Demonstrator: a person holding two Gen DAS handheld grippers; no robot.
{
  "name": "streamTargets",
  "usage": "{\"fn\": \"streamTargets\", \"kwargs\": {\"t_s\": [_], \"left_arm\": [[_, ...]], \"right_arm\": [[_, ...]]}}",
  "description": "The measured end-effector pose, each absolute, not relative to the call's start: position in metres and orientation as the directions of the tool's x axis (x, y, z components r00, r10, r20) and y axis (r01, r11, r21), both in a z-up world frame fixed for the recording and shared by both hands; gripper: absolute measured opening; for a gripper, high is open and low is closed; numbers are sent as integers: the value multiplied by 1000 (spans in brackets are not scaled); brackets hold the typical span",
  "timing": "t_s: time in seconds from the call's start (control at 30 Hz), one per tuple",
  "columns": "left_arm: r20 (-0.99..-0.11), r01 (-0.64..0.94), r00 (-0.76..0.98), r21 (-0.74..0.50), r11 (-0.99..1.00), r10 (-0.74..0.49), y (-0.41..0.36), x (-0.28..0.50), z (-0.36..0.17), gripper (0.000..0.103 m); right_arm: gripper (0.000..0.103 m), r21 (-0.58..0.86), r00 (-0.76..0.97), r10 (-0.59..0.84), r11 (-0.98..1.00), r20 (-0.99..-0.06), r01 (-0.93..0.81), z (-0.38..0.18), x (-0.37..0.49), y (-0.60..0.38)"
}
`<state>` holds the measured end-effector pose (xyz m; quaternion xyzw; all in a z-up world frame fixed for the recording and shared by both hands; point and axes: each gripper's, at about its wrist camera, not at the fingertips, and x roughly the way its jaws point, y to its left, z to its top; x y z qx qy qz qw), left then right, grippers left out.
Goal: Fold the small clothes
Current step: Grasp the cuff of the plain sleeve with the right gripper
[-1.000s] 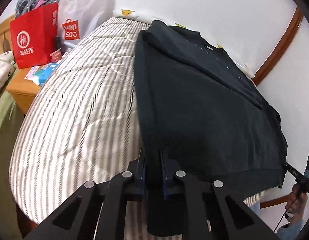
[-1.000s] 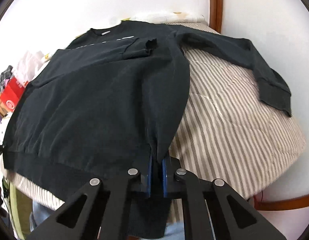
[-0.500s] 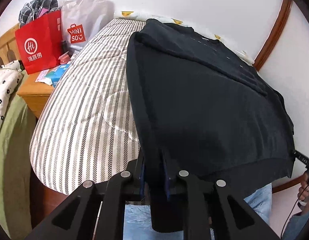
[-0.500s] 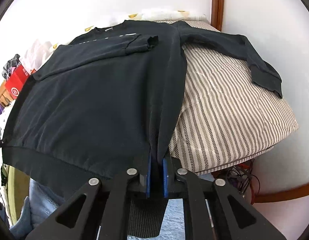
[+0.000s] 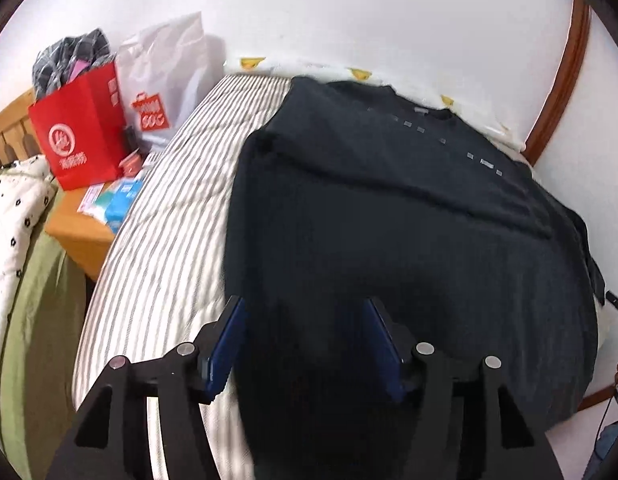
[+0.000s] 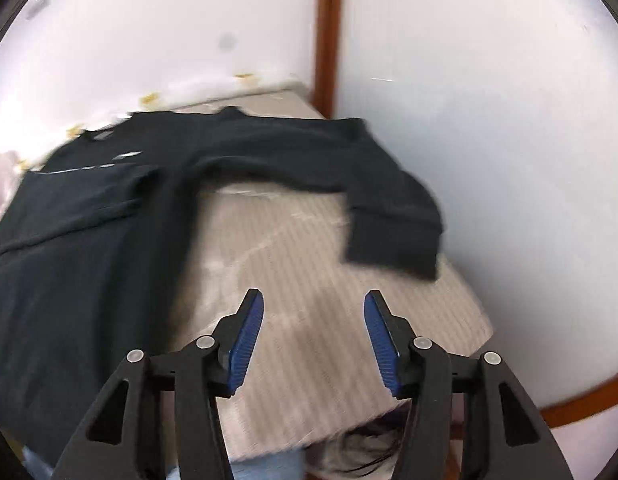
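Item one, a black sweatshirt (image 5: pixel 409 240): we found it spread flat on the striped mattress (image 5: pixel 169 220), collar toward the far wall, its hem nearest us. One sleeve lay folded across the chest; the other sleeve (image 6: pixel 389 216) stretched out over bare mattress ahead of and above the right jaws, cuff near the wall.

Item two, our left gripper (image 5: pixel 305 320): jaws apart and opening. The sweatshirt's hem corner showed between them, but the blue pads pressed on nothing; the garment's left edge ran just inside the left-hand pad.

Item three, our right gripper (image 6: pixel 313 312): jaws apart and opening, with only striped mattress between them. The sweatshirt's body lay to the left of these jaws, apart from them.

Item four, bedside goods, well to the left of and beyond the left jaws: a red paper bag (image 5: pixel 81 136) stuffed with clothing, a white shopping bag (image 5: pixel 165 80) beside it, both on a wooden nightstand (image 5: pixel 81 228) with small packets at their base.
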<state>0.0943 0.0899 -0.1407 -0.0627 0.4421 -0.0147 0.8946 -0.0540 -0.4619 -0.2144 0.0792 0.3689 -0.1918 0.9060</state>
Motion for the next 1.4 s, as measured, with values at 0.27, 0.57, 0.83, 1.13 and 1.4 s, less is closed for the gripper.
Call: {"fn": "streamTargets", "kwargs": {"t_s": [0.27, 0.57, 0.83, 1.13, 1.4], "left_arm": [[-805, -38, 587, -133, 990, -85, 60, 145, -139, 58], [-808, -23, 581, -144, 989, -104, 55, 167, -142, 58], [-797, 0, 587, -174, 985, -140, 72, 178, -146, 58], [-795, 0, 582, -209, 978, -170, 96, 189, -149, 58], [-791, -27, 588, -231, 972, -172, 119, 193, -152, 58]], "right_arm": [[54, 7, 569, -308, 876, -763, 482, -256, 6, -524], [12, -47, 535, -387, 840, -751, 541, -258, 36, -531], [9, 68, 643, -271, 890, -717, 451, -190, 42, -511], [9, 298, 828, 97, 951, -553, 88, -62, 93, -371], [9, 403, 770, 389, 896, -505, -189, -49, 172, -212]]}}
